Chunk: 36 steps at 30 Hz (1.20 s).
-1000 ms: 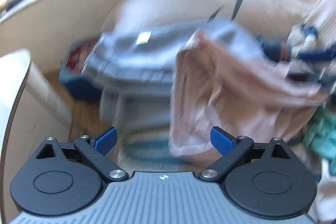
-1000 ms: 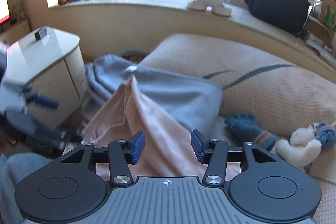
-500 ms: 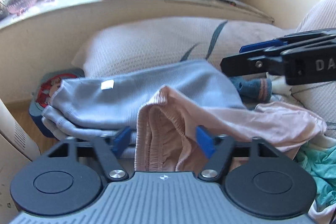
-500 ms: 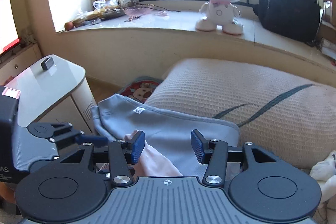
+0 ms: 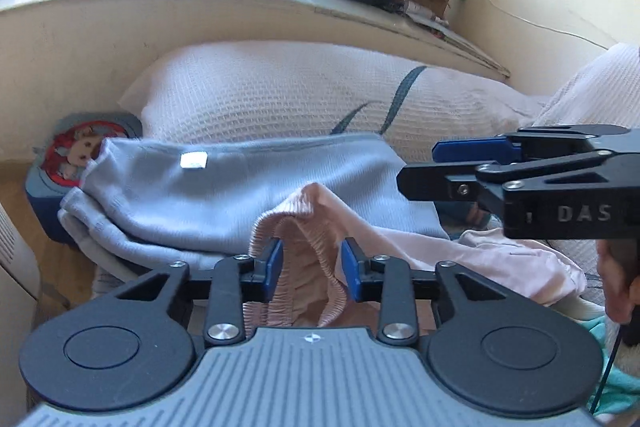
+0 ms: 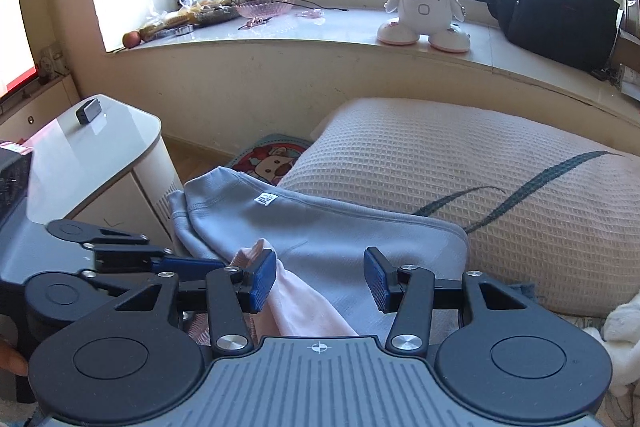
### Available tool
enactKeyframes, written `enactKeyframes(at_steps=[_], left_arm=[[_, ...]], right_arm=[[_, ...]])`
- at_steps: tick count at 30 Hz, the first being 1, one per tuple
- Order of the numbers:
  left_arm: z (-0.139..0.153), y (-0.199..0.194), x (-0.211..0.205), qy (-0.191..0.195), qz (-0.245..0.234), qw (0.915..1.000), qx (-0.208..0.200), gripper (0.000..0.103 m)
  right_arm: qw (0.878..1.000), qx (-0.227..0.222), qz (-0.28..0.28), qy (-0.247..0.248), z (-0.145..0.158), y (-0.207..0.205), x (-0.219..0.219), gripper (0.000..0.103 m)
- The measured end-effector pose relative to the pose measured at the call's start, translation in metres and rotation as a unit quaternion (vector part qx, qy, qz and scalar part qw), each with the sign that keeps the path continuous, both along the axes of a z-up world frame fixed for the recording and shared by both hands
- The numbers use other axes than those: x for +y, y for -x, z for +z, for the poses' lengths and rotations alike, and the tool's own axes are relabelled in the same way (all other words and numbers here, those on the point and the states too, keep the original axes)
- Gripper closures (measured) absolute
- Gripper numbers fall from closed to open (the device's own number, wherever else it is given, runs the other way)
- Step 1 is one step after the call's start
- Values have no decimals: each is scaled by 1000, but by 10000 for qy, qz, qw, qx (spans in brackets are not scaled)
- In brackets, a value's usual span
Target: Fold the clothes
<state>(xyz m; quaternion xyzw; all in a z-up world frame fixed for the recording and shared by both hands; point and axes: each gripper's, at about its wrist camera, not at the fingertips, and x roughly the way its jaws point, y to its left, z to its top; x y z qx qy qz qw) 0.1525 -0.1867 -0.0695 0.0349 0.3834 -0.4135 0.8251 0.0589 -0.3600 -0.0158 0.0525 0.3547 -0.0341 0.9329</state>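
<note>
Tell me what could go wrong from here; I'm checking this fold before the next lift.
1. The left gripper, whose jaws have just been closing, has only the bunched elastic waistband of the pink garment between them; it could slip free.
2. The pink garment lies on the grey garment, which might drag along.
3. The right gripper stands open, so the other side hangs unsupported.

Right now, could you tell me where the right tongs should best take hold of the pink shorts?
Probably the ribbed waistband, beside the left tongs, whose jaws have just been closing with that band between them. It stands up in a bunched ridge above the grey garment, so the open right tongs can come from above and pinch across it.
</note>
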Motion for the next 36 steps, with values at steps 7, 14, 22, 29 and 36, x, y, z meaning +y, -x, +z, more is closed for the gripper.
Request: enactKeyframes(at_steps=[7, 14, 22, 29, 36], left_arm=[[-12, -11, -2, 231, 191, 9990, 341, 83], [-14, -18, -7, 338, 129, 9982, 478, 99], [-7, -10, 12, 288, 105, 9978, 583, 100], [-8, 5, 25, 143, 216, 9978, 614, 100], [2, 30, 45, 179, 257, 9975, 635, 100]], right_arm=[[9999, 55, -125, -50, -3, 5, -6, 54], [9995, 156, 183, -200, -8, -8, -3, 54], [9956, 531, 562, -528, -22, -29, 0, 54], [9926, 777, 878, -320, -37, -48, 17, 75], [9968, 537, 514, -291, -23, -41, 12, 98]])
